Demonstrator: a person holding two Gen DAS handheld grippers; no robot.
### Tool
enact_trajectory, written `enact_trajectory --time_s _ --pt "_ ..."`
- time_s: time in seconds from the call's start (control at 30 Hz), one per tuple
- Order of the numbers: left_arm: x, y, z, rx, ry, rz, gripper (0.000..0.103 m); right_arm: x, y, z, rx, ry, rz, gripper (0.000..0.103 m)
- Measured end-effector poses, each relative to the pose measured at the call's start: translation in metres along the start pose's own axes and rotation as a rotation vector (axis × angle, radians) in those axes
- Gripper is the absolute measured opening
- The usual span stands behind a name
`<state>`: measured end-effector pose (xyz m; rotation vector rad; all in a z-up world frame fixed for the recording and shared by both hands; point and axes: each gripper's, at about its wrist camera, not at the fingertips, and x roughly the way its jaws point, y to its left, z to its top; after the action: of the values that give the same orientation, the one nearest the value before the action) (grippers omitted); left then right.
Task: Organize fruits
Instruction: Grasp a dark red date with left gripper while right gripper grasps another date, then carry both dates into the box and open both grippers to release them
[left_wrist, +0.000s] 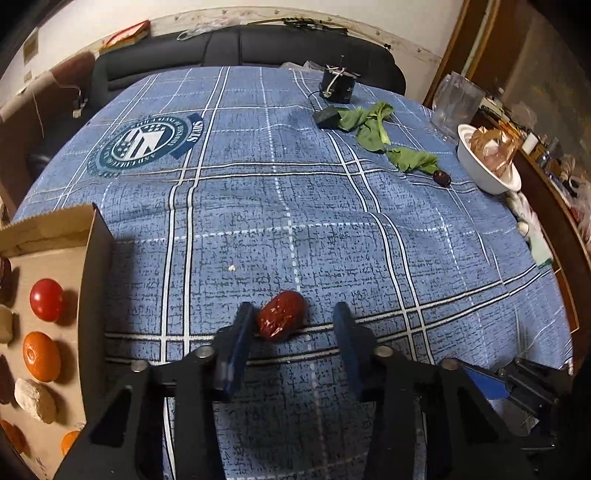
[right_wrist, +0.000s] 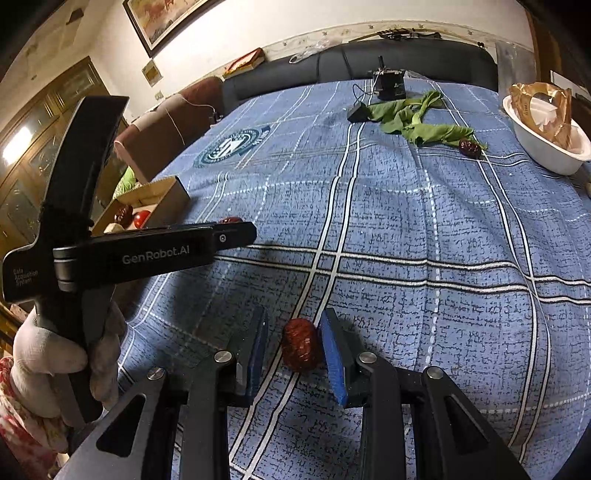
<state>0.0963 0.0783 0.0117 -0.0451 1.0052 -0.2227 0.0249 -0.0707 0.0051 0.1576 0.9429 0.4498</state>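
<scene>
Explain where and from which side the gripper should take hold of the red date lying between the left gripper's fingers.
Grip the red date across its narrow middle, coming down from above. It lies flat on the tablecloth with its long axis slanting between the left gripper fingers, so the pads would probably meet its rounded flanks. It sits nearer one finger, so centring first would likely help.

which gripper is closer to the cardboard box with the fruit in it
Left. The left gripper sits right beside the cardboard box; the right gripper is farther off on the tablecloth, seeing the box beyond the left one.
</scene>
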Motion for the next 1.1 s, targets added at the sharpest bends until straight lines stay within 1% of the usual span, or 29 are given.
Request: enact_trajectory --time_s 0.03,0.1,0.17,0.23,0.27,0.3,0.43,0.6,0.73,0.83,0.9,0.97,1.1 --pt "0.000 -0.001 -0.001 0.006 -0.006 0.014 0.026 0.000 0.001 0.000 -0.005 -0.003 -0.003 0.033" --pt "0.000 0.000 -0.002 -0.003 -0.016 0.013 0.026 0.000 0.003 -0.001 -0.023 -0.004 -0.017 0.032" --pt "-0.002 0.000 -0.004 -0.012 -0.025 0.018 0.026 0.001 0.009 -0.002 -0.058 -0.005 -0.048 0.031" --pt "-0.006 -0.001 -0.006 -0.011 -0.032 0.027 0.026 0.002 0.018 -0.004 -0.108 -0.005 -0.107 0.026" --pt "-0.009 -0.002 -0.008 -0.006 -0.037 0.032 0.026 0.002 0.020 -0.006 -0.121 -0.005 -0.122 0.022" --pt "-0.013 -0.002 -0.009 -0.002 -0.043 0.036 0.026 0.002 0.022 -0.006 -0.128 -0.004 -0.130 0.022" --pt "-0.034 -0.005 -0.017 0.002 -0.083 0.044 0.026 -0.003 0.021 -0.007 -0.114 -0.019 -0.117 0.022" --pt "-0.068 -0.008 -0.030 0.005 -0.146 0.050 0.026 -0.023 0.018 -0.003 -0.076 -0.095 -0.037 0.022" --pt "-0.100 0.000 -0.045 -0.030 -0.195 0.032 0.026 -0.030 0.018 -0.002 -0.041 -0.112 0.035 0.022" --pt "-0.117 0.010 -0.060 -0.068 -0.216 0.024 0.026 -0.031 0.019 -0.003 -0.028 -0.113 0.054 0.022" --pt "-0.129 0.020 -0.071 -0.099 -0.233 0.035 0.026 -0.031 0.020 -0.003 -0.017 -0.115 0.059 0.022" --pt "-0.141 0.036 -0.086 -0.142 -0.250 0.048 0.026 -0.033 0.020 -0.004 -0.012 -0.121 0.056 0.022" --pt "-0.155 0.071 -0.107 -0.232 -0.258 0.071 0.026 -0.035 0.023 -0.007 0.016 -0.119 0.099 0.022"
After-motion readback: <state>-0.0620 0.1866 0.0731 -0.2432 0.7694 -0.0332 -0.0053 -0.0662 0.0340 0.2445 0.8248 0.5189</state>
